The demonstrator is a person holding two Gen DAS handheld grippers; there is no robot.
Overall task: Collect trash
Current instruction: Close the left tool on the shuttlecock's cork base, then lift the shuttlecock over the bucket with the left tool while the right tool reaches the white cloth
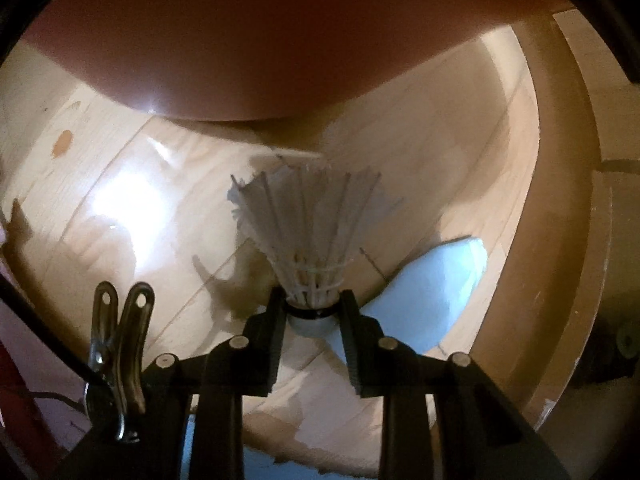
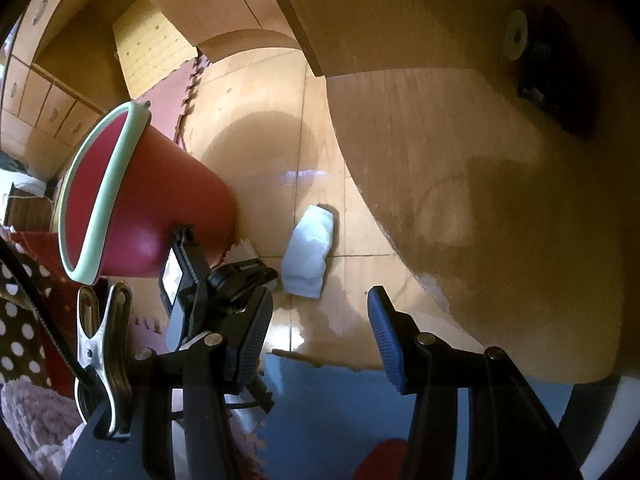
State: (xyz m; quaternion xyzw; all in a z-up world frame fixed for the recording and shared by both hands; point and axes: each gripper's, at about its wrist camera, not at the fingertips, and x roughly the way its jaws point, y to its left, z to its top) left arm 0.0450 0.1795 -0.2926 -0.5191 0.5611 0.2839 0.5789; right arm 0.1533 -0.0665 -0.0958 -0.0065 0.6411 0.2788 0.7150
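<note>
My left gripper (image 1: 313, 316) is shut on the cork base of a white feather shuttlecock (image 1: 308, 224), whose feathers point away from me. It hangs low over the wooden floor, just in front of the red bin (image 1: 256, 40). A pale blue crumpled wad (image 1: 432, 292) lies on the floor to the right of it. In the right wrist view my right gripper (image 2: 316, 320) is open and empty above the floor, with the blue wad (image 2: 308, 252) lying just beyond its fingers. The red bin (image 2: 136, 200) with a pale green rim stands to the left, and the left gripper's body (image 2: 212, 288) is beside it.
A wooden furniture panel (image 2: 480, 184) rises on the right. A blue foam mat (image 2: 332, 408) lies under my right gripper and pink foam mats (image 2: 168, 92) lie further back. A polka-dot cloth (image 2: 20, 320) and a fluffy rug (image 2: 36, 428) are at the left.
</note>
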